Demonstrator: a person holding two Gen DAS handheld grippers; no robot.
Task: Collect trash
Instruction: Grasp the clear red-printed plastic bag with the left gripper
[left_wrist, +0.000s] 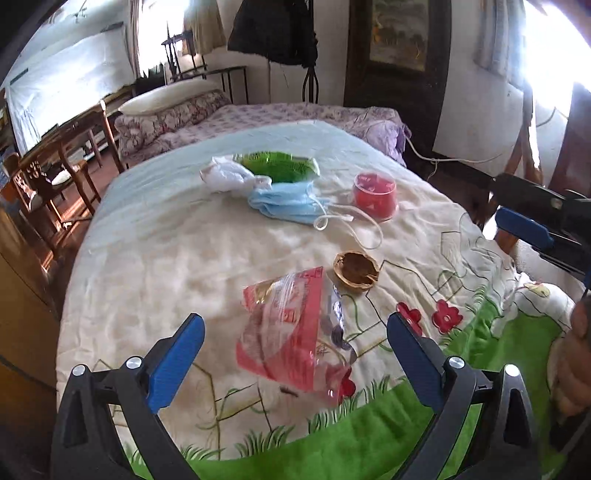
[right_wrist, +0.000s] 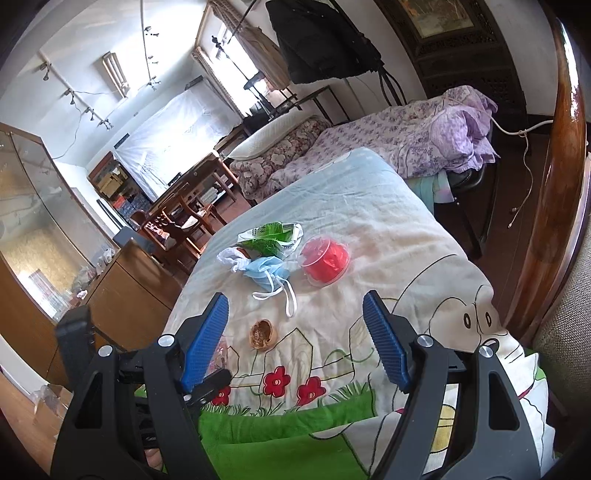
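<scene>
Left gripper hangs wide open, empty, over the red wrapper; drop lower, straddle it squarely, then pinch. Right gripper waits open, empty.

Bedroom surroundings, landmark = cartoon bedspread

Cartoon bedspread covers the near bed: red flowers, green grass strip at its near edge. Beyond its far end, a second bed under a purple floral quilt with a white pillow. Left of the bedspread, wooden chairs on a wood floor. Dark garment hangs above the far end.
</scene>
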